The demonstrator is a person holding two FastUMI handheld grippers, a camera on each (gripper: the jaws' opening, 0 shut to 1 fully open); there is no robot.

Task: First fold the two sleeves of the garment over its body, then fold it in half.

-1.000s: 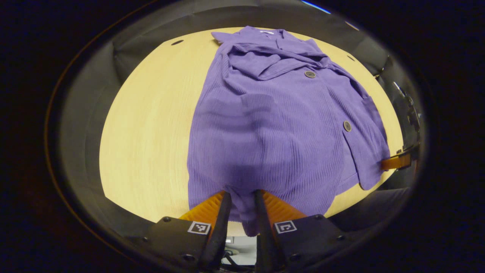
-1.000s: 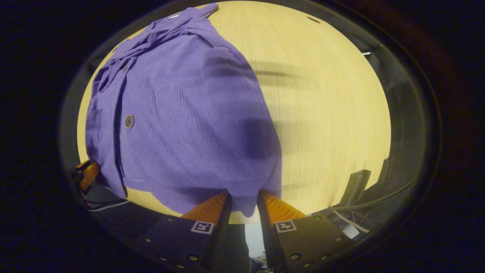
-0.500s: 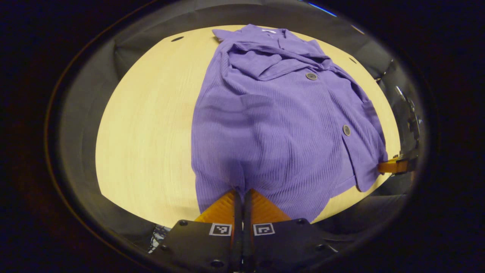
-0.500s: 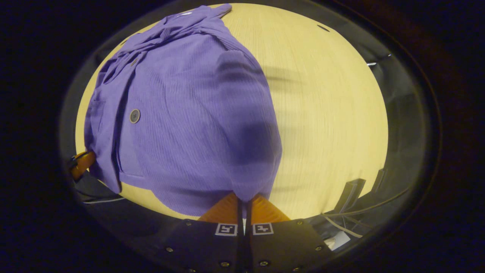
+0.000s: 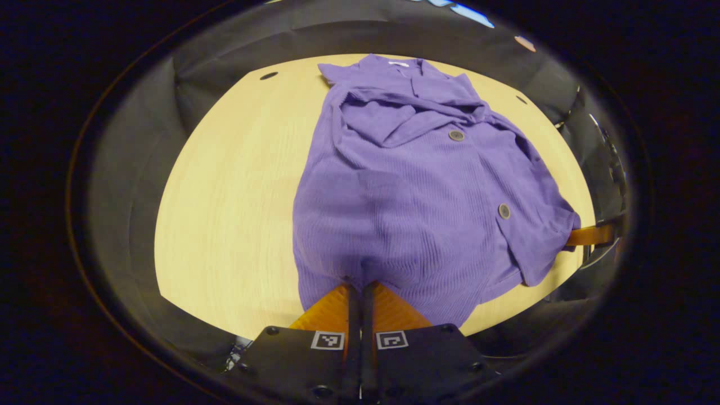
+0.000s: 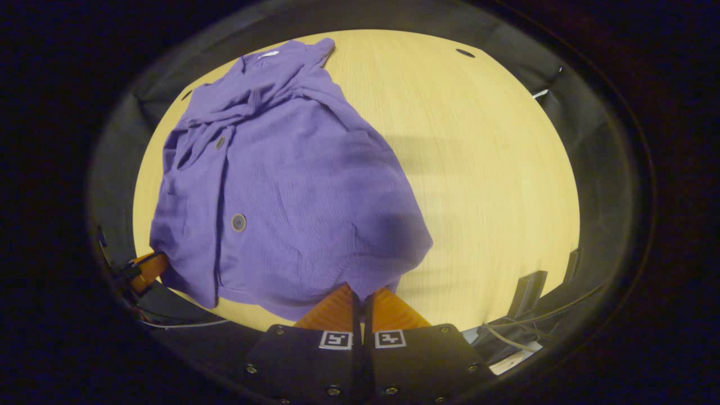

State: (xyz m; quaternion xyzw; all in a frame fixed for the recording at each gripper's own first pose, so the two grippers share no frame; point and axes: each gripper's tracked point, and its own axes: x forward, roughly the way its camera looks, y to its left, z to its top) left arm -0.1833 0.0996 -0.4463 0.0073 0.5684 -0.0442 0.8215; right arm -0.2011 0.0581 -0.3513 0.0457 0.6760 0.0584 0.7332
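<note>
— Where is the garment now?

— I see the purple garment (image 5: 416,185) lying on the wooden table (image 5: 225,191), collar at 12 o'clock, hem at 6 o'clock near me. Both sleeves lie folded over the body.

— And your left gripper?

— My left gripper (image 5: 355,288) is closed; both orange fingers pinch the hem with no gap between them. In the same view, an orange finger of the other gripper touches the hem at 3 o'clock.

— The right one?

— My right gripper (image 6: 360,292) is closed too, clamping the hem corner at 6 o'clock. The cloth bulges up just above the fingers. Two dark buttons (image 6: 238,222) show on the front.
</note>
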